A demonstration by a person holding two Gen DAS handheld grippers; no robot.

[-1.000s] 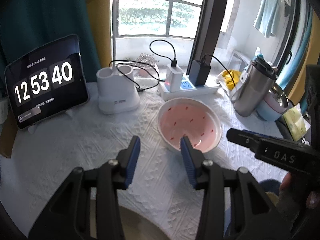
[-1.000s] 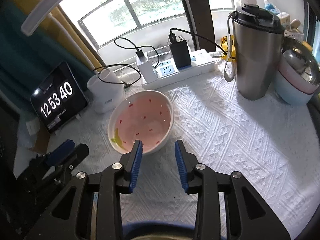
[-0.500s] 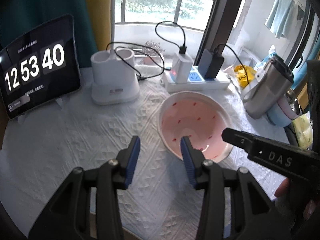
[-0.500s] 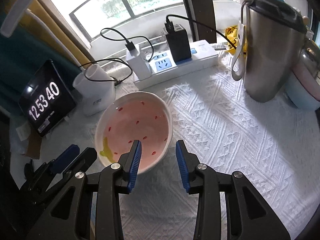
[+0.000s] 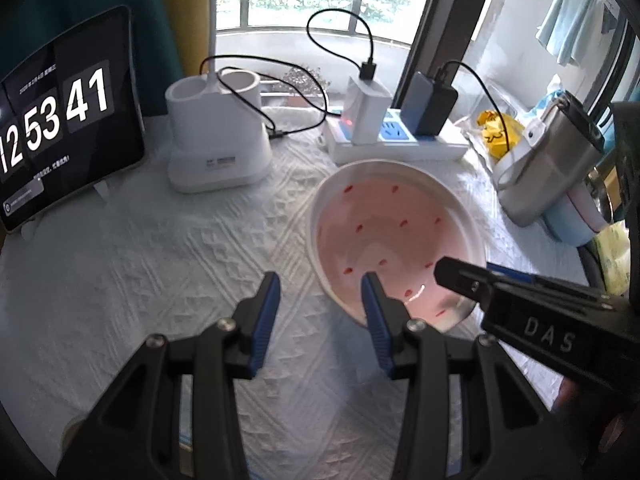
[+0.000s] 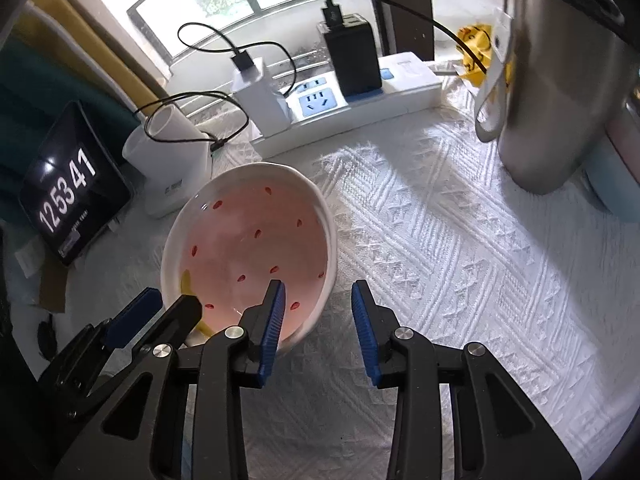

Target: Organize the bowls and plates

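A pink bowl point(image 5: 394, 232) with red flecks and a white rim sits on the white tablecloth; it also shows in the right wrist view point(image 6: 248, 240). My left gripper point(image 5: 320, 304) is open, its jaws straddling the bowl's near-left rim. My right gripper point(image 6: 318, 308) is open, its jaws straddling the bowl's near-right rim. Each gripper shows in the other's view, the right gripper point(image 5: 460, 276) over the bowl's right side and the left gripper point(image 6: 160, 308) at its left side. Stacked bowls point(image 5: 580, 220) stand at the far right behind a steel flask.
A steel flask point(image 6: 560, 80) stands at the right. A white power strip with chargers point(image 5: 384, 136) lies behind the bowl. A white holder point(image 5: 216, 140) and a tablet clock point(image 5: 64, 120) stand at the left. A plate rim point(image 5: 188, 444) shows under the left gripper.
Both grippers have moved forward and closer to the pink bowl, so their jaws now straddle its rim. The bowl has not moved.
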